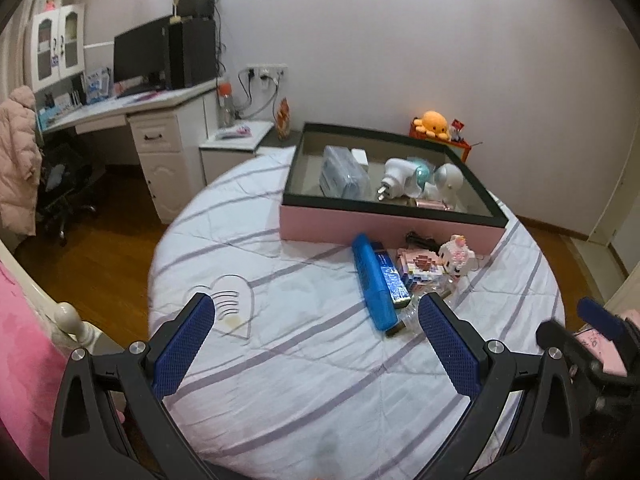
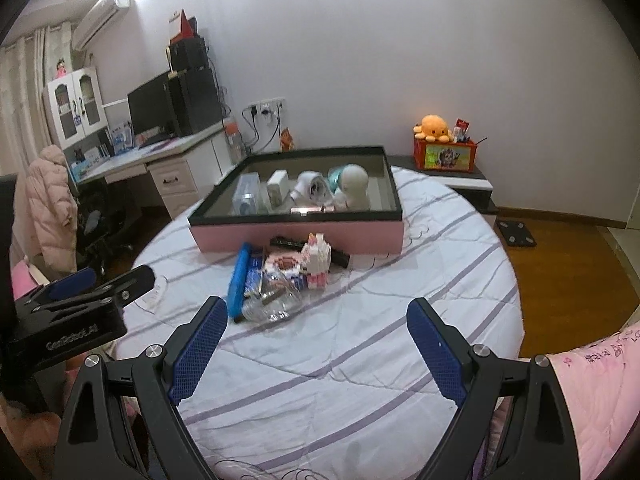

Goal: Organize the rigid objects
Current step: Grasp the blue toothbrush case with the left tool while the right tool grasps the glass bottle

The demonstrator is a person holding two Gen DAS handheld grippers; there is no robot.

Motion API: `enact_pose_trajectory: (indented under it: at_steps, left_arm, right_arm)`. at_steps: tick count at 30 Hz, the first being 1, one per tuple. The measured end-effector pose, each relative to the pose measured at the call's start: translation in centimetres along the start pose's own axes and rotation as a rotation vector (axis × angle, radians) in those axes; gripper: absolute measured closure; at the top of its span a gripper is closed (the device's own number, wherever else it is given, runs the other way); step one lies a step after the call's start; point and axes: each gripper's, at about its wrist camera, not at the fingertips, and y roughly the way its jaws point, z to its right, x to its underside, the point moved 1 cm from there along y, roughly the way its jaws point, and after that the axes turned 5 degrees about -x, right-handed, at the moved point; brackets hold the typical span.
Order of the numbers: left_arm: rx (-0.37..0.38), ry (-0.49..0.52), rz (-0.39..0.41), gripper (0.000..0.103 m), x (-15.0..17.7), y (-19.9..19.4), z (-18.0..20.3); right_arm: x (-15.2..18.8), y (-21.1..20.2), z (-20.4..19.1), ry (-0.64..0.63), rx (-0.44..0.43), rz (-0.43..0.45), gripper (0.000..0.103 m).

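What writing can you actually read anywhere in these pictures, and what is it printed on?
"GenRobot.AI", blurred, on the black body of the left claw, seen from the right wrist.
"LO", cut off at the edge, on the pink quilt; its other writing is too small to read.
Red box under the orange plush: picture only, unreadable.

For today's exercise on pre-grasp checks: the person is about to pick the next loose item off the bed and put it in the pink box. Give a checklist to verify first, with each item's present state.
1. Left gripper open and holding nothing: ok.
2. Right gripper open and holding nothing: ok.
3. Loose items within view: ok; blue case and block figure lie in front of the pink box.
4. Blue case free to grasp alone: not ok; a dark blue box lies against it.
5. Free floor space inside the box: ok; its left part is bare.
6. Clear bottle stable: cannot tell.
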Motion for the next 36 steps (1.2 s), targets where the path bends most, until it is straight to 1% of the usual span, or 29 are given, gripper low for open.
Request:
enact_pose_trajectory:
  at_steps: [9, 14, 15, 16, 18, 20, 21, 22, 23, 24, 25, 26, 27, 28, 29, 30, 33, 36]
  left_arm:
    - [0.052, 0.02, -0.11, 0.001, -0.7, 7.1, 1.8]
    - [0.081, 0.025, -0.168, 0.003, -1.1, 10.2, 2.5]
    - [0.087, 0.024, -0.179, 0.007, -1.2, 10.9, 2.5]
    - [0.089, 0.026, -0.19, 0.013, -1.3, 11.4, 2.6]
    - [0.101, 0.017, -0.2, 0.015, -1.5, 12.3, 2.6]
    - [0.101, 0.01, -0.194, 0.021, -1.8, 12.5, 2.5]
    - [0.107, 0.01, -0.191, 0.028, -1.9, 12.5, 2.5]
    - [0.112, 0.008, -0.19, 0.037, -2.0, 12.4, 2.3]
    - [0.114, 0.007, -0.189, 0.042, -2.1, 12.5, 2.2]
    - [0.116, 0.011, -0.189, 0.053, -2.1, 12.5, 2.1]
    - [0.125, 0.013, -0.194, 0.056, -2.0, 12.5, 2.0]
    - [0.137, 0.013, -0.192, 0.057, -2.0, 12.6, 2.0]
    - [0.14, 0.015, -0.187, 0.06, -2.0, 12.4, 2.0]
    - [0.146, 0.017, -0.185, 0.065, -1.9, 12.3, 2.1]
    - [0.155, 0.021, -0.187, 0.067, -1.9, 12.3, 2.3]
    - [0.153, 0.03, -0.186, 0.067, -1.8, 12.2, 2.5]
    - [0.128, 0.062, -0.186, 0.064, -1.7, 12.5, 3.4]
    - [0.12, 0.083, -0.175, 0.068, -1.6, 12.7, 3.9]
  right_arm:
    - [1.0, 5.0, 0.3, -0.033, -0.015, -0.11, 0.01]
    - [1.1, 7.8, -0.3, -0.068, -0.056, -0.157, 0.01]
    - [1.1, 8.5, -0.6, -0.08, -0.068, -0.168, 0.01]
    - [1.1, 9.0, -0.9, -0.088, -0.077, -0.176, 0.01]
    - [1.0, 9.9, -1.4, -0.107, -0.09, -0.189, 0.01]
    - [0.8, 10.5, -2.1, -0.128, -0.101, -0.195, 0.01]
    - [0.7, 10.9, -2.4, -0.141, -0.103, -0.198, 0.01]
    - [0.6, 11.2, -2.6, -0.148, -0.104, -0.203, 0.01]
    - [0.5, 11.6, -2.7, -0.151, -0.107, -0.211, 0.01]
    - [0.5, 11.8, -2.7, -0.15, -0.111, -0.214, 0.01]
    - [0.4, 12.1, -2.7, -0.146, -0.117, -0.216, 0.01]
    - [0.4, 12.3, -2.6, -0.143, -0.12, -0.217, 0.012]
    - [0.4, 12.5, -2.7, -0.139, -0.126, -0.219, 0.021]
    - [0.4, 12.7, -2.7, -0.137, -0.13, -0.224, 0.028]
    - [0.6, 12.9, -2.6, -0.131, -0.14, -0.23, 0.035]
    - [0.6, 12.9, -2.6, -0.13, -0.143, -0.23, 0.038]
    - [0.7, 12.8, -2.9, -0.137, -0.132, -0.231, 0.038]
    - [0.8, 13.0, -3.0, -0.139, -0.127, -0.231, 0.038]
